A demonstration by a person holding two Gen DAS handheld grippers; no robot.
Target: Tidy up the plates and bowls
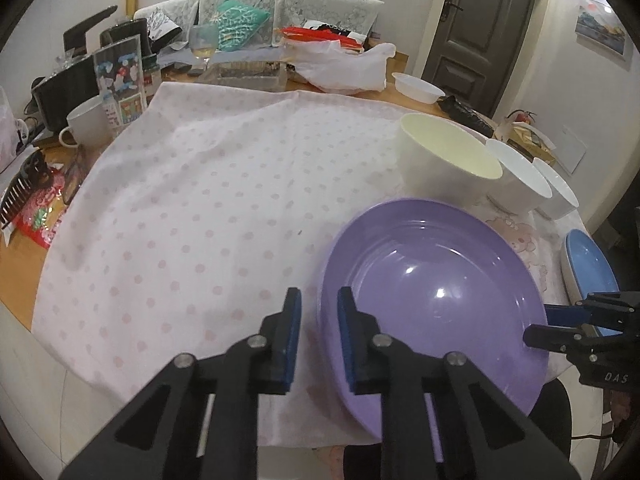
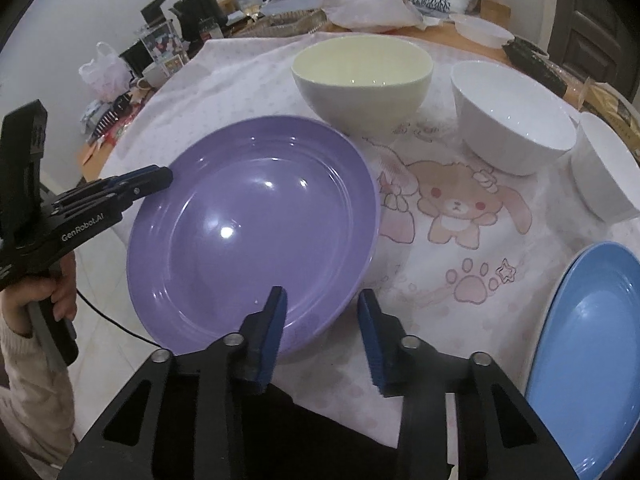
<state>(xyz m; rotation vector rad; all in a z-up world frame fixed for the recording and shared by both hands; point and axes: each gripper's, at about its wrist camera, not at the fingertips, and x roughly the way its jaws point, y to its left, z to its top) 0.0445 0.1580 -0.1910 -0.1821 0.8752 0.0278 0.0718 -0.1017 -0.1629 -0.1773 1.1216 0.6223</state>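
Note:
A purple plate [image 1: 432, 292] lies at the near edge of the table, overhanging it slightly; it also shows in the right wrist view [image 2: 248, 232]. My left gripper [image 1: 319, 312] is open, its jaws straddling the plate's left rim. My right gripper [image 2: 322, 312] is open and empty, its left finger over the plate's near rim. A cream bowl [image 2: 362, 76], a white bowl [image 2: 516, 120] and a smaller white bowl [image 2: 608, 172] stand in a row behind. A blue plate [image 2: 592, 344] lies at the right edge.
A pink dotted cloth [image 1: 192, 208] covers the round table. Clutter lines the far side: a white mug [image 1: 86, 126], a wine glass [image 1: 204, 42], a black kettle [image 1: 120, 32], plastic bags [image 1: 340, 66], a shallow white dish [image 1: 418, 88].

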